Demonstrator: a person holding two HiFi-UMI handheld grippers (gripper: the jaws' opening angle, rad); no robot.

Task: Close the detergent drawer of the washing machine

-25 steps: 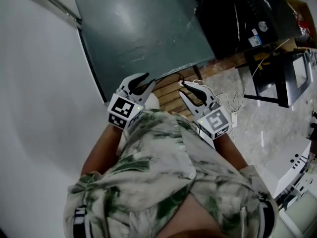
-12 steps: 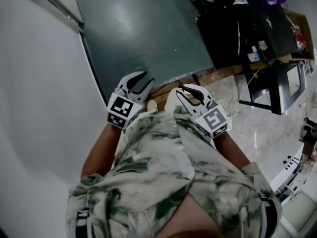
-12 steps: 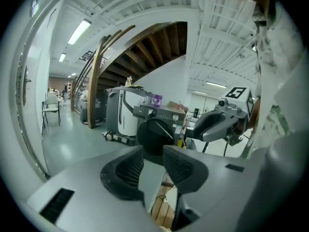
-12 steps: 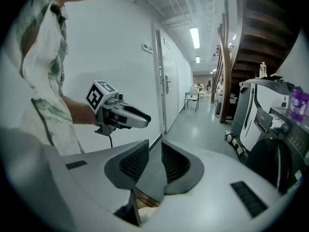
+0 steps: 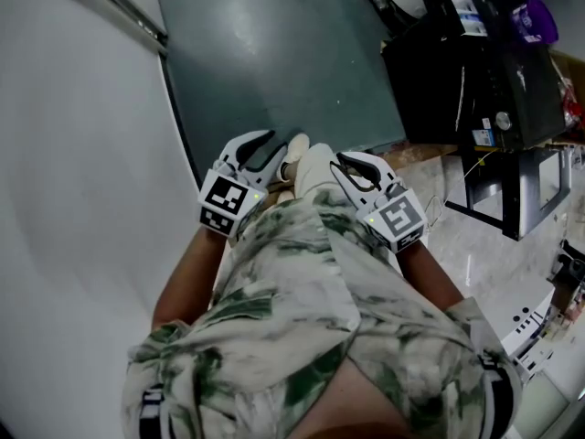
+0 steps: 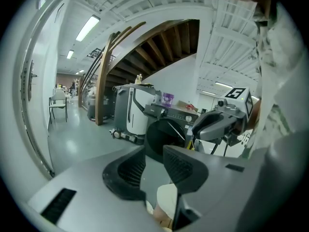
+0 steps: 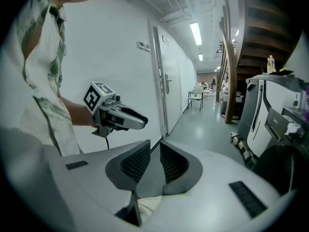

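Ahead on the grey floor [image 6: 72, 141]: washer [image 6: 159, 129], stair [image 6: 159, 42], white wall [image 7: 116, 52]; left gripper [image 6: 153, 151] just opened, right gripper [image 7: 154, 144] ajar, both empty.

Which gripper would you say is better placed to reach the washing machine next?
Right, probably. The washing machine stands to the person's right, on the side of the right gripper, whose jaws are open and empty. The left gripper, jaws just opened, also empty, would have to cross the body.

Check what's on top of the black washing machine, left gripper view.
A purple container stands on top of the washing machine; too small to name further. The right gripper covers the top's right end, and the left gripper hides the machine's base.
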